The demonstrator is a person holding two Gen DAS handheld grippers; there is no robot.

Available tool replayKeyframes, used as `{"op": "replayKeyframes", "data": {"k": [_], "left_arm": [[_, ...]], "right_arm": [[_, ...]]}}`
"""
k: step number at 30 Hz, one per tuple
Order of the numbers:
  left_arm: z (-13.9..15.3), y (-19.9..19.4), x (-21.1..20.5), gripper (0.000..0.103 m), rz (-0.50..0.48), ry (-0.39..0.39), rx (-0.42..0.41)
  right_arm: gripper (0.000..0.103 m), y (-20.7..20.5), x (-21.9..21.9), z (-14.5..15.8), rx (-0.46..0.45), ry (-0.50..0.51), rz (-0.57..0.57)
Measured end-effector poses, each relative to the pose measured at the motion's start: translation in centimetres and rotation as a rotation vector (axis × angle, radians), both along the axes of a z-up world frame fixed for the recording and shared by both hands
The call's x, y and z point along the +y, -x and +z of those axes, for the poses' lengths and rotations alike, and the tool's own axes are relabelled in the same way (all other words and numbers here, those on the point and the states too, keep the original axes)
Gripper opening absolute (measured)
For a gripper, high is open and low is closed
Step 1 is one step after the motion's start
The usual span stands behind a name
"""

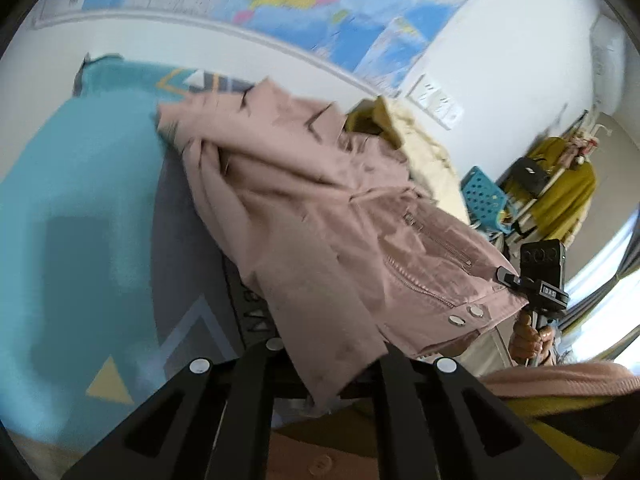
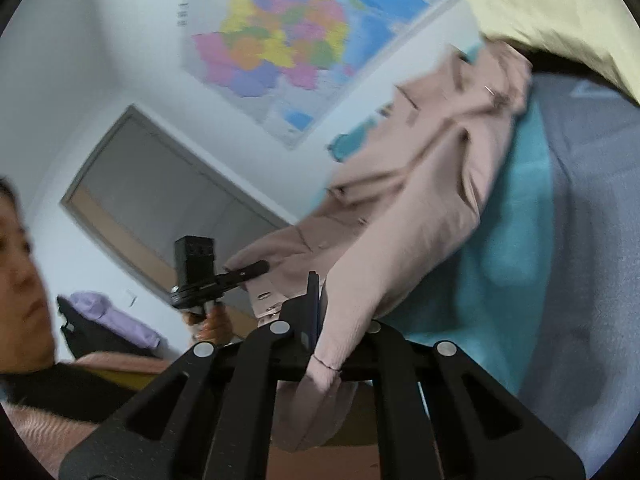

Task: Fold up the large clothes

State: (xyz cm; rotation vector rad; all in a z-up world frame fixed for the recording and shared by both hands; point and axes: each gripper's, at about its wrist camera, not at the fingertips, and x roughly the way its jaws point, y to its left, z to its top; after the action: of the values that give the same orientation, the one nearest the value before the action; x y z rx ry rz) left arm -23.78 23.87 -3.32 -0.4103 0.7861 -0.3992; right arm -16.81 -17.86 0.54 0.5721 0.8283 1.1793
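Observation:
A large dusty-pink jacket point(image 1: 320, 208) with zips and snap buttons hangs lifted over the teal and grey bed cover point(image 1: 72, 200). My left gripper point(image 1: 308, 344) is shut on the jacket's fabric at the bottom of the left wrist view, and the cloth hides most of its fingers. At the right, my right gripper point(image 1: 506, 278) pinches the hem corner by the snaps. In the right wrist view, the right gripper point(image 2: 316, 312) is shut on a fold of the jacket point(image 2: 420, 184), and the left gripper point(image 2: 256, 269) clamps the hem edge beside it.
A cream garment point(image 1: 428, 152) and a mustard one point(image 1: 368, 116) lie behind the jacket. A blue perforated basket point(image 1: 484, 196) and a clothes rack point(image 1: 560, 184) stand at the right. A map point(image 2: 280, 40) hangs on the wall. The person's hand point(image 2: 212, 320) holds the left gripper.

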Motion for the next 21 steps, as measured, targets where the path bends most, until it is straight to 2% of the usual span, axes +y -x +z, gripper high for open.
{"op": "replayKeyframes", "data": {"k": [3,6,9,13,18,21], "left_arm": [[1.3,2.1,0.1,0.005,-0.008,0.008,-0.038],[1.6,2.6,0.3,0.006,-0.002,0.031,-0.044],[1.2,1.3,0.2,0.006,0.005,0.052,-0.022],[1.6,0.1,0.8,0.007,0.016,0.057,-0.005],[4.1,-2.8,2.0,0.009,0.051,0.044,-0.016],[5.8,-5.5,2.5,0.009,0.065,0.005,-0.014]], "right_arm": [[0.006,1.5,-0.4,1.1,-0.021,-0.007,0.023],[0.006,1.6,-0.8,0.7,0.003,-0.005,0.021],[0.006,1.0,-0.5,0.7,0.021,-0.032,0.012],[0.006,0.1,-0.1,2.0,-0.006,-0.051,-0.011],[0.007,-3.1,-0.1,4.2,-0.020,-0.083,-0.059],[0.008,-5.8,0.1,5.3,-0.011,-0.106,-0.084]]}}
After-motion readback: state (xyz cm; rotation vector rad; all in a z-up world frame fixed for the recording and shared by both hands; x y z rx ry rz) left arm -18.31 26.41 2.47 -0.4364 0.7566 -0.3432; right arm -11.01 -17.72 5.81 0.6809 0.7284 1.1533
